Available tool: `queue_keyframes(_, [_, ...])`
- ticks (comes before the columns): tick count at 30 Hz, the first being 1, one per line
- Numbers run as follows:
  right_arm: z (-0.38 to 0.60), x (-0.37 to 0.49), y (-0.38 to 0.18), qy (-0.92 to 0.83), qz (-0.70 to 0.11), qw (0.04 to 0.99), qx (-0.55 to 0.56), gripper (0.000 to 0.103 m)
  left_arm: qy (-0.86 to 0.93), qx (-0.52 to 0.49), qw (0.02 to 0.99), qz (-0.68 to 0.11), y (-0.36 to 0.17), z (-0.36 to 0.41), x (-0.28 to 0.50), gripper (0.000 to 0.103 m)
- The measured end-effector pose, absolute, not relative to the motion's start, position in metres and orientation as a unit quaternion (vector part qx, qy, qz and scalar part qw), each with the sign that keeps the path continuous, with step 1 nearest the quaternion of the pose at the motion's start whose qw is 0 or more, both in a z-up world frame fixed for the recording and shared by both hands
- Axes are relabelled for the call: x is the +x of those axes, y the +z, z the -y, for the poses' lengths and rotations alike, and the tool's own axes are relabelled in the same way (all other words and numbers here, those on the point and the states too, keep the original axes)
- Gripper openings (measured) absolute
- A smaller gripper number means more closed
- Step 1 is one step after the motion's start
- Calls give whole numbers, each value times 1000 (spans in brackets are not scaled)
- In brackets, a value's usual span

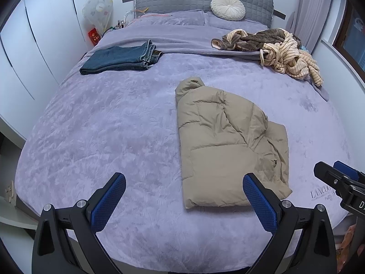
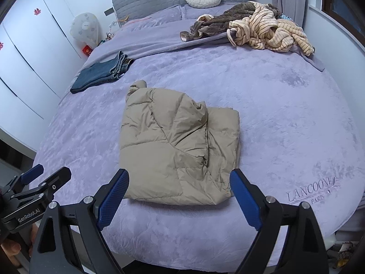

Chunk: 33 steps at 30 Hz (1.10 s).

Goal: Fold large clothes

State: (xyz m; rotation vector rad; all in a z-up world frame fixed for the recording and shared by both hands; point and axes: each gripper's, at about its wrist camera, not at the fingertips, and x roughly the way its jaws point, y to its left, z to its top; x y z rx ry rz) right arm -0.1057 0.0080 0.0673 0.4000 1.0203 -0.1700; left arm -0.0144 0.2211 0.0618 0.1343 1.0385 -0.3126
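1. A bed covered by a lilac plush blanket is seen spreading ahead of both tongs; every garment in view is carried on it.
2. A beige puffer jacket is found just ahead of the right tongs and ahead and to the right of the left tongs. It is gathered into a rough rectangular bundle, with one end poking out at the far side. It is judged to be mostly folded, though a further fold or some tidying may be wanted.
3. A heap of striped and brown clothes is left crumpled far ahead and to the right of both tongs, well apart from the jacket. This is judged to be the work remaining.
4. A pair of jeans is laid far ahead and to the left, folded flat. That item is taken as done.
5. Both tongs are held spread wide above the near edge of the bed, and nothing is pinched by either. The jacket is touched by neither, as far as can be told.
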Motion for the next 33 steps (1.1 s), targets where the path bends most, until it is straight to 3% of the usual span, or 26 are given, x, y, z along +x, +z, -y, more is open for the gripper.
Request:
queue_keyframes(9, [-6,-105,73,-97,-481,852,180,92,-137,63,859,-488,66,-220,-18,103])
queue_keyframes(11, [-6,-105,74,-100,-479,854,178,103,-136,64,860,-487,67,-219,-20,103])
queue_keyframes(33, [-6,-106,73,-97,-476,856,175,103,-135,62,862,-484,71,-219,-23,103])
